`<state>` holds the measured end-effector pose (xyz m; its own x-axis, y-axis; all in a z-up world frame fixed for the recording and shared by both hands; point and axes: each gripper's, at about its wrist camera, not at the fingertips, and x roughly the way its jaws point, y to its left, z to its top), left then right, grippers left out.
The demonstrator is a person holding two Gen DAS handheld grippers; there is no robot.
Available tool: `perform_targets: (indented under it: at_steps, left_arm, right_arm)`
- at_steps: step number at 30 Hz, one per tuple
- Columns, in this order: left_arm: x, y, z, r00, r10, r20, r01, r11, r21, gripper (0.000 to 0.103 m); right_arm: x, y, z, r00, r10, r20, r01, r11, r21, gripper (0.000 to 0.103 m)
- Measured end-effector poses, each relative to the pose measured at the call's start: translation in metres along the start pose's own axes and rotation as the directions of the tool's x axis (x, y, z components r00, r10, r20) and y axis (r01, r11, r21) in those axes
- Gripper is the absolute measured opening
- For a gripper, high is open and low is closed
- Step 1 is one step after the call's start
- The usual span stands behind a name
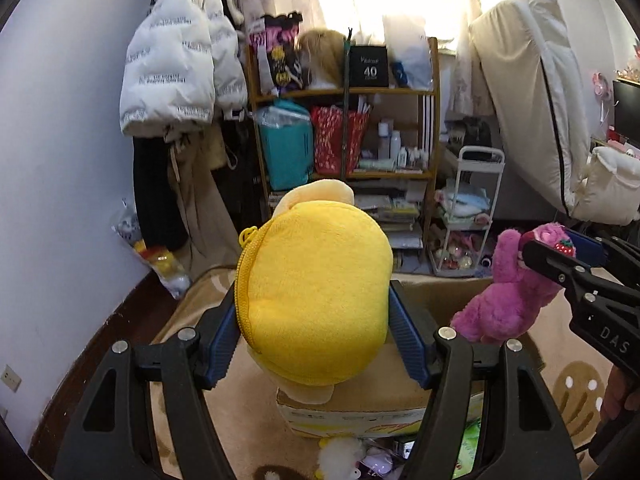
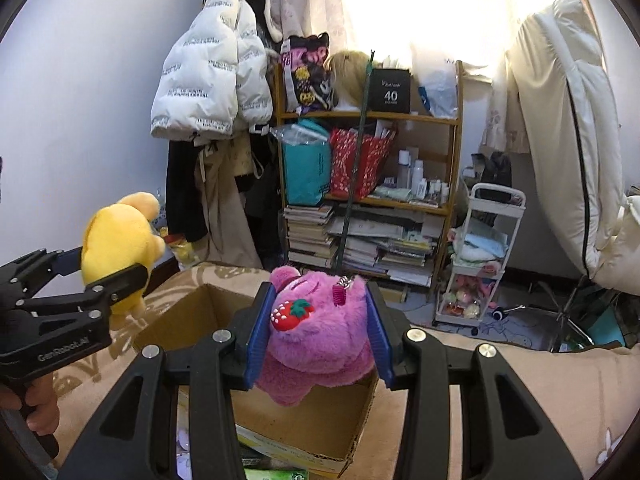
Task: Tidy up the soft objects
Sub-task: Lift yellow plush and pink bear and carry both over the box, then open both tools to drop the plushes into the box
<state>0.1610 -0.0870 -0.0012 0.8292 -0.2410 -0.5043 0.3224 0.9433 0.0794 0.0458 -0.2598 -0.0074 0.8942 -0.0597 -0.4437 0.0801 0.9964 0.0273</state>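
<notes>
Far left, a white puffer jacket (image 2: 208, 80) hangs on the wall above darker clothes. In front of it, the left tool (image 1: 312, 320) is clamped on a yellow plush toy (image 1: 316, 296), its blue pads pressing both flanks; the toy (zipper running down its left side) hangs in the air above the near-left edge of an open cardboard box (image 2: 296, 428). From the right wrist view a hand (image 2: 36, 400) grips that tool's handle at the lower left.

Toward the middle, the box stands on a beige patterned blanket (image 2: 520, 392); its inside looks bare brown, as far as can be seen. Behind it a wooden shelf (image 2: 368, 116) carries bags, bottles and stacked books.

Further right, the right tool (image 2: 320, 328) is clamped on a pink plush toy (image 2: 320, 336) with a strawberry charm (image 2: 292, 312) on top; the toy hangs over the box's opening, not touching the yellow one. Beyond it stands a white trolley (image 2: 480, 256), and at the far right a cream mattress (image 2: 560, 128) leans upright.
</notes>
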Motion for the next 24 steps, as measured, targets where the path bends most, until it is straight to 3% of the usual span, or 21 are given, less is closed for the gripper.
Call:
perform_targets:
  at_steps: [13, 17, 21, 24]
  left_arm:
    - [0.035, -0.005, -0.023, 0.993, -0.052, -0.105, 0.050, 0.998, -0.026, 0.070]
    - [0.038, -0.001, -0.023, 0.985, -0.104, -0.134, 0.094, 0.992, -0.084, 0.073]
    - [0.039, 0.000, -0.022, 0.991, -0.042, -0.128, 0.036, 0.998, -0.046, 0.081]
    - [0.038, 0.002, -0.020, 0.991, -0.033, -0.127, 0.029, 0.999, -0.040, 0.085]
  right_arm:
    - [0.028, -0.002, -0.020, 0.994, 0.016, -0.105, -0.013, 0.999, 0.030, 0.047]
    - [0.029, -0.001, -0.021, 0.993, 0.017, -0.118, -0.013, 0.999, 0.029, 0.048]
    - [0.026, -0.001, -0.023, 0.992, 0.019, -0.127, -0.015, 0.999, 0.036, 0.048]
    - [0.027, 0.000, -0.025, 0.990, 0.023, -0.139, -0.019, 0.999, 0.034, 0.048]
